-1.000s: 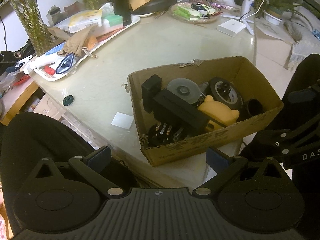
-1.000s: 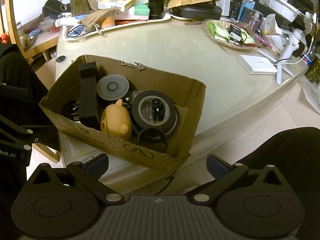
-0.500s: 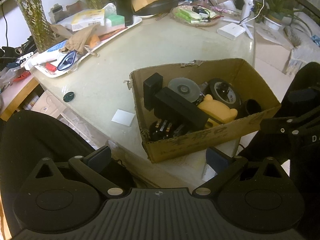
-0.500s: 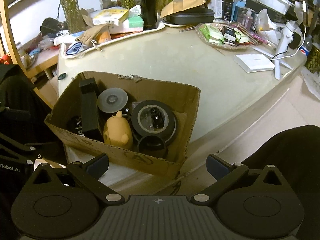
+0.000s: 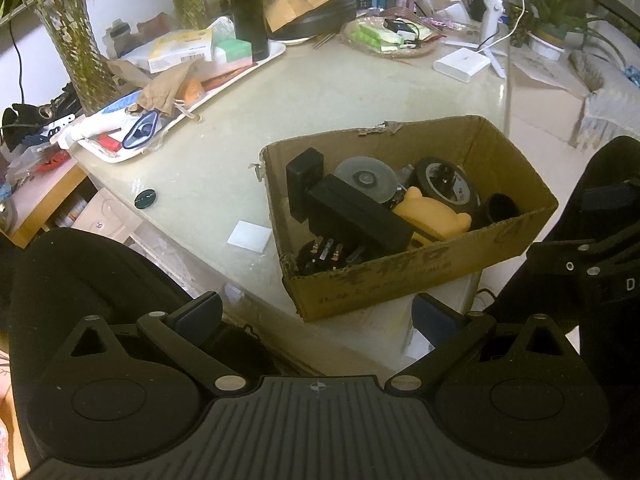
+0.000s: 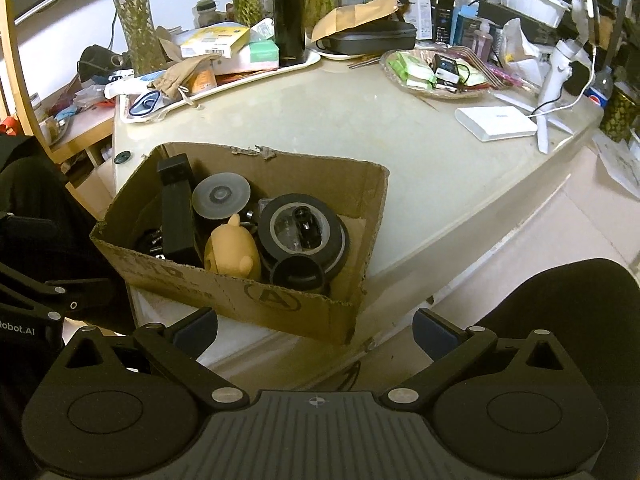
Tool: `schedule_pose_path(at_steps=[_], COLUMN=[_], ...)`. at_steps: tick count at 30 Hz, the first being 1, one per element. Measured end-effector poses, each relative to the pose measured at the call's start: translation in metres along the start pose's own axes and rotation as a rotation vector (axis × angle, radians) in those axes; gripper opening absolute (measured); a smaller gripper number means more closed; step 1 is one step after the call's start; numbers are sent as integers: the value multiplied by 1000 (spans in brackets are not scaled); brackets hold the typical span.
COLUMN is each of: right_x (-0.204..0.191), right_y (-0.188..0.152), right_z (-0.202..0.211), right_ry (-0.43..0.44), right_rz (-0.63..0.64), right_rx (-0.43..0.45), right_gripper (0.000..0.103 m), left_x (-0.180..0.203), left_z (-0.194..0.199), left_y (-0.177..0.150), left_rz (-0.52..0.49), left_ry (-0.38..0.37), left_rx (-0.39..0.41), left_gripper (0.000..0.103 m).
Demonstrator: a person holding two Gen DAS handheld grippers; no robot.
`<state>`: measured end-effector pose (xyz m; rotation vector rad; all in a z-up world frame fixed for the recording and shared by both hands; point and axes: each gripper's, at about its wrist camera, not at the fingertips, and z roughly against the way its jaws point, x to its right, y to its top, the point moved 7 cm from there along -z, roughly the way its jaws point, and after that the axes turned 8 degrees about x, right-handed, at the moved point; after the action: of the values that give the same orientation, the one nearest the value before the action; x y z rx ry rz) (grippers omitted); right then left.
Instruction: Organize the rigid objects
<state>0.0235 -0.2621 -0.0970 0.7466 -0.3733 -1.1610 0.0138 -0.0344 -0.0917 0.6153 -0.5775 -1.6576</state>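
An open cardboard box (image 5: 408, 280) (image 6: 256, 300) sits at the near edge of the pale table. Inside lie a long black block (image 5: 356, 216) (image 6: 178, 212), a grey disc (image 5: 366, 178) (image 6: 221, 198), a yellow bear-shaped toy (image 5: 434, 216) (image 6: 232, 250), a roll of black tape (image 5: 448, 184) (image 6: 302, 228), a small black cylinder (image 5: 500, 210) (image 6: 296, 274) and black clips (image 5: 328, 254). My left gripper (image 5: 316, 314) hangs open in front of the box, below the table edge. My right gripper (image 6: 316, 330) is open too, just short of the box's near corner. Both are empty.
A white tray (image 5: 256, 72) piled with boxes, a brown pouch and a black flask (image 6: 289, 14) lines the far left. Glass vases (image 5: 78, 44) stand behind it. A wicker dish (image 6: 436, 72), a white flat box (image 6: 496, 122), a small green disc (image 5: 145, 199) and a white card (image 5: 250, 236) lie on the table.
Both grippers have drawn back and up from the box, so it appears smaller and farther off. The box contents have not moved. Both stay open.
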Motion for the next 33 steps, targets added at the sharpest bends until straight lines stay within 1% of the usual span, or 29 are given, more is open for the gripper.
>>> schedule_pose_path(at_steps=[10,17,25,33], right_x=[-2,0,-4,-2], right_y=[-5,-5,-7,-9], right_z=[-2,0,2,-1], right_ry=[-3,-21,-27,-19], right_rz=[-14,-10,24,8], right_rx=[1,12,22,20], right_gripper=[103,103,103,103], left_x=[-2,-3,-1,0], left_z=[3,4,5,5], left_y=[-1,0,1,1], left_rz=[10,22,7,0], left_ry=[4,4,3,1], left_rx=[15,24,35,39], left_gripper=[103,103,103,103])
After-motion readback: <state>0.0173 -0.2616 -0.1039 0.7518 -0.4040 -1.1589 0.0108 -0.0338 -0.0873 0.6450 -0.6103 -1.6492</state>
